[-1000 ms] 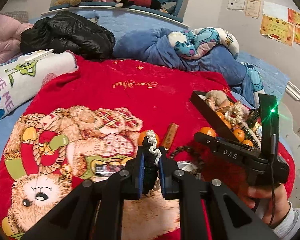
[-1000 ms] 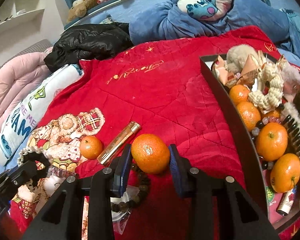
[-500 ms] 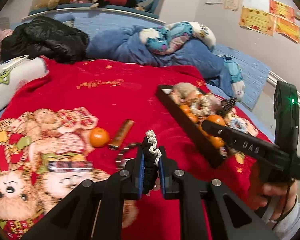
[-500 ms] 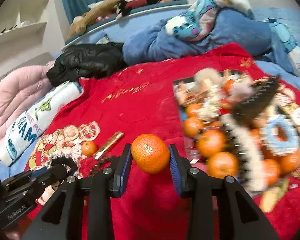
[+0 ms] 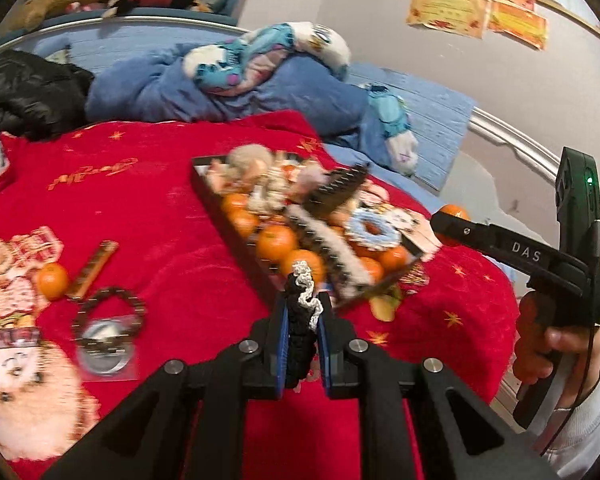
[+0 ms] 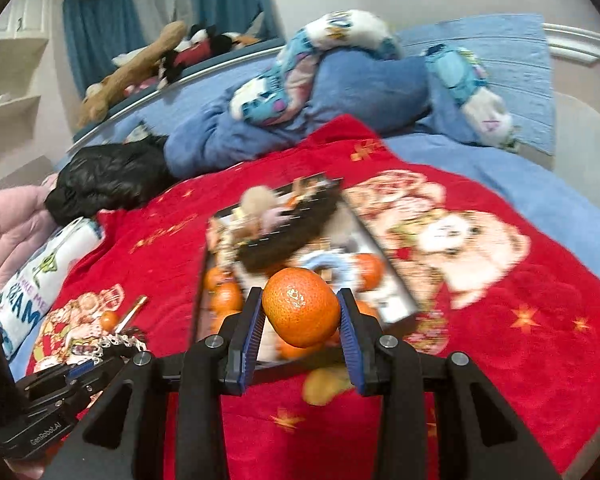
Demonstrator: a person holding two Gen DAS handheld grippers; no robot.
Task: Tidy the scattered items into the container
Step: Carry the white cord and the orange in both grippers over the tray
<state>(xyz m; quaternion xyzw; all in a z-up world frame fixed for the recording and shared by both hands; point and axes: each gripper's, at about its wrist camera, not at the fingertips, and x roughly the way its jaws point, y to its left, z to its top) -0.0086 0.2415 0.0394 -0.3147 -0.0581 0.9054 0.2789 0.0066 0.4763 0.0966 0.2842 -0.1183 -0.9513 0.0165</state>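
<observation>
The left gripper (image 5: 302,320) is closed tight on a black knitted hair tie (image 5: 300,312) with a white edge; the tie stands up between the two blue pads. The gripper hangs above the red blanket (image 5: 160,208), just in front of the near corner of the tray (image 5: 208,196).

The right gripper (image 6: 300,320) holds a mandarin (image 6: 300,306) between its blue pads, which press on both sides of the fruit, so the jaws stand partly apart around it. In the left wrist view this gripper is on the right side, with the mandarin at its tip above the far edge of the tray, and a hand (image 5: 556,344) in a white sleeve holds its grip.

The tray is a flat black container that lies on the blanket. It is already full of things: several mandarins (image 5: 276,242), a dark hair claw (image 5: 332,192), a blue ring-shaped tie (image 5: 370,230) and some fluffy pieces that are too blurred to tell.

Left of the tray, on the blanket, lie one more mandarin (image 5: 52,280), a gold tube (image 5: 94,266), a dark bead bracelet (image 5: 108,310) and a round silver thing (image 5: 104,346) under the bracelet. Behind the blanket there is a blue quilt (image 5: 220,92) and a black jacket (image 5: 24,96).
</observation>
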